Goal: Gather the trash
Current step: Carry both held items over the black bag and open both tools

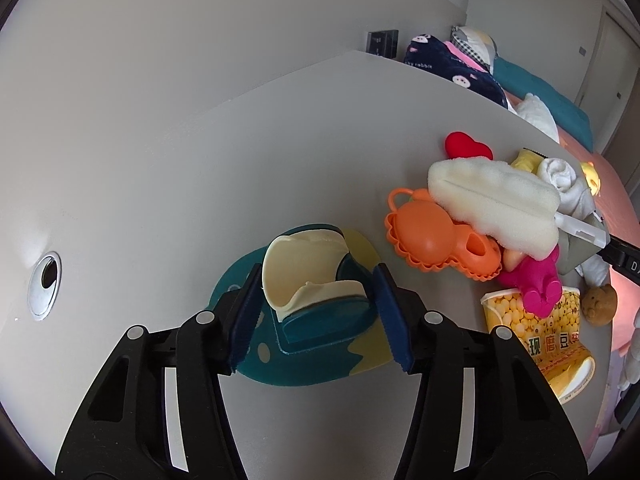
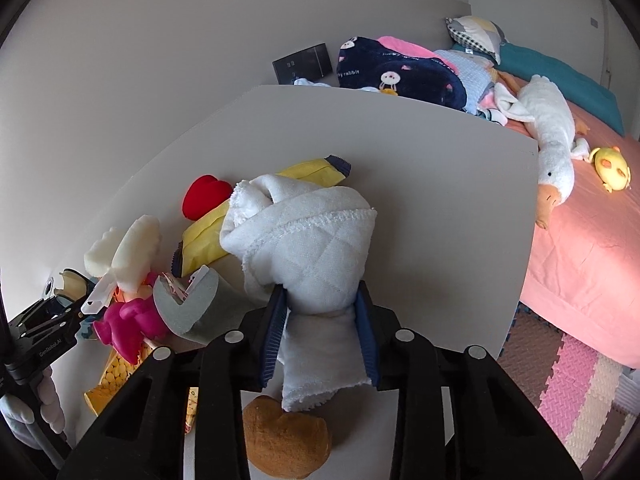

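Left gripper [image 1: 316, 316]: pinched on the teal bib [image 1: 320, 320]; its cream pocket should be kept uncrushed.
Right gripper [image 2: 322, 332]: squeezed on the white cloth [image 2: 308, 248]; a straight lift is advised.

Pale grey desk [image 2: 420, 168] with a round metal cable grommet [image 1: 44, 286] set in its top. Plain off-white walls [image 2: 120, 60] behind; a dark switch panel [image 2: 303, 63] was mounted low on the far wall. Bed [image 2: 580, 248] stood just beside the desk, under a pink cover, with a teal blanket [image 2: 560, 76] and a checked pillow [image 2: 476, 32] at its head. Floor wore interlocking foam mats [image 2: 572, 392] in pink, cream and brown. Light was soft, brightest on the bed.
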Demonstrator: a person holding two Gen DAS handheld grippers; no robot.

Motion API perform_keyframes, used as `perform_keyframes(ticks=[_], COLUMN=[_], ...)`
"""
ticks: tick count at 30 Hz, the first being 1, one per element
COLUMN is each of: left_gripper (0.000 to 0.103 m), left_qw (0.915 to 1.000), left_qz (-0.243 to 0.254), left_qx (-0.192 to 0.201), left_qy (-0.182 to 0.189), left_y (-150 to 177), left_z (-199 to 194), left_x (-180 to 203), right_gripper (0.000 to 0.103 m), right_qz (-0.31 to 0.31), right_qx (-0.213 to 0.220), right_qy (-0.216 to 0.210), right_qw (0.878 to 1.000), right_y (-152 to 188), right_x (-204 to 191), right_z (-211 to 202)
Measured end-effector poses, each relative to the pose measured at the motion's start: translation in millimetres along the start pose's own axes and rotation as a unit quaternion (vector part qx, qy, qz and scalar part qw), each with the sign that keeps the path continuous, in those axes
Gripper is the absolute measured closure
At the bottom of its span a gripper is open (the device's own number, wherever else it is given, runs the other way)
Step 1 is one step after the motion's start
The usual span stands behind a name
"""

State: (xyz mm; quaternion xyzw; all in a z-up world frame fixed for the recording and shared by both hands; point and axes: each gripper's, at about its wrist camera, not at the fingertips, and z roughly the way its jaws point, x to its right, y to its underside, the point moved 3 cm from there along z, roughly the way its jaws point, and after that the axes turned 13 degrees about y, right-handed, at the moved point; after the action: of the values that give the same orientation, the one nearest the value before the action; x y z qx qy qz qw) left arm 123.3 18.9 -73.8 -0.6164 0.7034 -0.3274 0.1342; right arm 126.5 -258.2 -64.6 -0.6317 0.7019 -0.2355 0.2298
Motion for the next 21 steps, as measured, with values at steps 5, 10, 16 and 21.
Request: perform_keyframes(ticks=[5, 10, 16, 21], left_gripper=[0.053, 0.053, 0.053, 0.053], left_qw=[0.9998, 0.9993, 0.9991, 0.9987], left_qz=[-0.014, -0.018, -0.013, -0.002], left_qx=[0.013, 0.03, 0.041, 0.051], left_qy=[-0.009, -0.011, -0.005, 0.002], left_y=[2.7, -2.0, -1.8, -0.4], left_z=[-9.0, -21.9, -39.2, -56.0], left_x=[-4.9, -2.9, 8.5, 25.3], right_gripper=[0.084, 0.084, 0.084, 0.084], right_qz=[-0.004, 0.005, 0.019, 0.03], right_qx=[0.02, 0.034, 0.059, 0.077], right_qy=[-0.001, 0.006, 0.015, 0.017], right_qw=[1.0, 0.999, 0.998, 0.996], right_y=[-1.4, -6.0, -11.5, -7.7], right_x=[-0.1, 8.5, 24.3, 38.9], right_z=[-14.8, -30.8, -58.3, -83.0])
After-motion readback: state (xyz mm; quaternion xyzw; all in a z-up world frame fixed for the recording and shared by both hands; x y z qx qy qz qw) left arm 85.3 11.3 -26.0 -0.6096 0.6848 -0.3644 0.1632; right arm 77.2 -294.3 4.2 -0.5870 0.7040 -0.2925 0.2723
